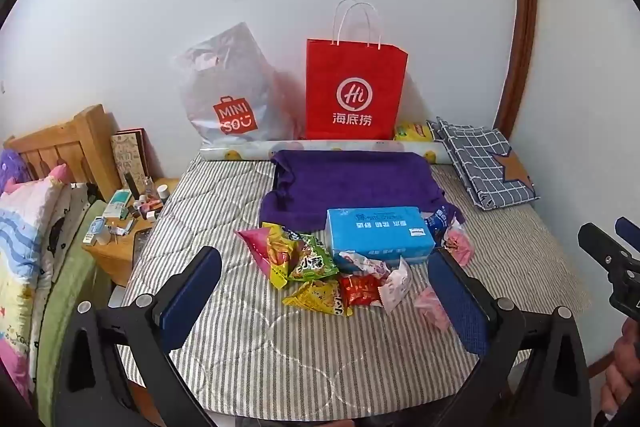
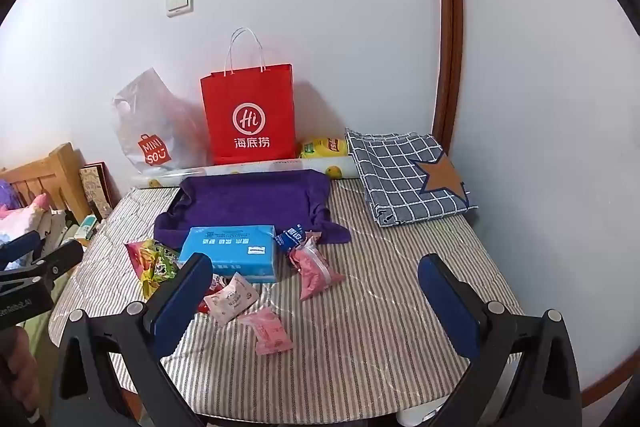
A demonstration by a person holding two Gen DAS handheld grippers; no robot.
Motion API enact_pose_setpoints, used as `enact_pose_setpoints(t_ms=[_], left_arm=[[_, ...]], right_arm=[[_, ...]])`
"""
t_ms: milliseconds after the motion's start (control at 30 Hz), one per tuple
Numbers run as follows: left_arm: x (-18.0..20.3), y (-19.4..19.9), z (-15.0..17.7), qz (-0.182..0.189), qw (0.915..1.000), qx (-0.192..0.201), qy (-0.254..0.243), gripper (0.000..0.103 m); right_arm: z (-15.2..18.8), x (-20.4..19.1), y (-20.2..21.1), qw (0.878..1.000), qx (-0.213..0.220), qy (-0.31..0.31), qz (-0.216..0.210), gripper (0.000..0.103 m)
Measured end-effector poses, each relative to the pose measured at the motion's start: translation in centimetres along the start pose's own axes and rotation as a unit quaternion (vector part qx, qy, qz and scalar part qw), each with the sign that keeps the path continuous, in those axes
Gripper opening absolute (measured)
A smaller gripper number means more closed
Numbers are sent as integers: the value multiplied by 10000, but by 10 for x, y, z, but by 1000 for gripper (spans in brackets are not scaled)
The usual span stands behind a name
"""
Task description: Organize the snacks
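Observation:
A heap of snack packets lies on the striped mattress (image 1: 240, 347): a green-and-pink packet (image 1: 298, 253), a yellow one (image 1: 318, 297), a red one (image 1: 360, 289), a white-pink one (image 2: 232, 297) and pink ones (image 2: 272, 333) (image 2: 314, 267). A blue tissue pack (image 1: 380, 233) (image 2: 230, 251) sits behind them on a purple towel (image 1: 352, 183). My left gripper (image 1: 324, 291) is open and empty, hovering before the heap. My right gripper (image 2: 316, 297) is open and empty, to the right of the heap.
A red paper bag (image 1: 354, 91) (image 2: 250, 119) and a clear Miniso bag (image 1: 232, 95) stand against the back wall. A folded checked cloth (image 2: 408, 179) lies back right. A cluttered wooden nightstand (image 1: 120, 223) and a bed stand to the left.

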State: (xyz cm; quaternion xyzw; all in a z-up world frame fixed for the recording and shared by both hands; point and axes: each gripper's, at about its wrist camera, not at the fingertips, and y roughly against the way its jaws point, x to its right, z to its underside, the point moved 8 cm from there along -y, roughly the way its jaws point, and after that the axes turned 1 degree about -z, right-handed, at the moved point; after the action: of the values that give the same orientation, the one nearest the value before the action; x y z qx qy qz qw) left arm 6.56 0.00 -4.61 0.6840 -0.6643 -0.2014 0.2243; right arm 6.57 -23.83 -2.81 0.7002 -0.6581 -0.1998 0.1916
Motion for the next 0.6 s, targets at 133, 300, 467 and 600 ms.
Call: enact_pose_setpoints(t_ms=[133, 300, 467, 600], left_arm=[[6, -2, 2, 77, 10000, -52, -31, 102], [12, -4, 6, 198, 9998, -85, 45, 102], [5, -6, 6, 251, 9995, -153, 109, 102], [5, -5, 9, 282, 9995, -132, 106, 102]], right_arm=[[1, -2, 1, 10000, 10, -21, -37, 103], [-3, -1, 6, 10000, 47, 4, -43, 103], [-6, -4, 8, 10000, 14, 15, -21, 103], [-5, -2, 8, 10000, 25, -12, -15, 103]])
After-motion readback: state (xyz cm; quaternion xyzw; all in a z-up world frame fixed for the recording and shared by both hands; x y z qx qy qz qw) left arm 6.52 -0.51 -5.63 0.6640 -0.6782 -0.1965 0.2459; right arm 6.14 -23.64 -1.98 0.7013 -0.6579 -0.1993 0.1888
